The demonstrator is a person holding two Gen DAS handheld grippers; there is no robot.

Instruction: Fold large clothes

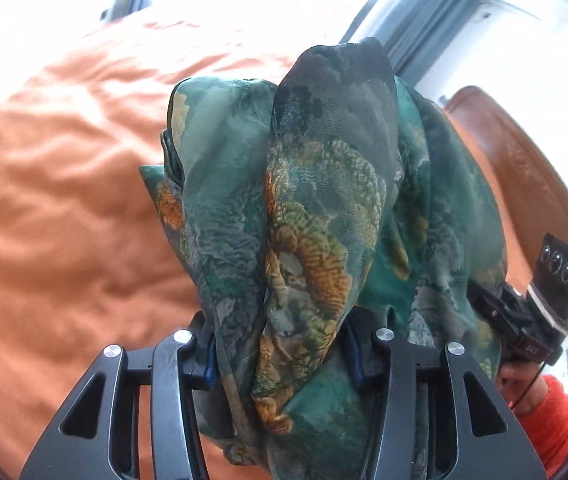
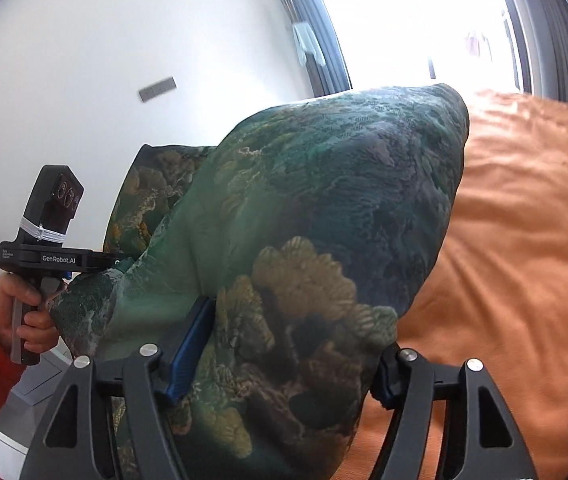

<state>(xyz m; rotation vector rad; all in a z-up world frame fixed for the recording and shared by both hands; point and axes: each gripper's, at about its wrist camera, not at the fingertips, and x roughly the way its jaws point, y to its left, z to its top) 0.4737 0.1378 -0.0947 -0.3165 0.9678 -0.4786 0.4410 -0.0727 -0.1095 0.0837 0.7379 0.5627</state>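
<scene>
Bunched between the left claw (image 1: 280,350) fingers at lower centre, the green patterned garment (image 1: 324,208) hangs gripped above the orange bed (image 1: 64,200). Right claw (image 2: 280,364) pinches another part. Judging so, they're lifting it; next it needs spreading flat.

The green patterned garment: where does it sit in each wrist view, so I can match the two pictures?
Left wrist: the green patterned garment fills the centre, bunched between the left gripper fingers.
Right wrist: it fills the centre, draped over the right gripper, running left to the other gripper.
Shared landmark: the orange bedspread, left in the left view, right in the right view.
</scene>
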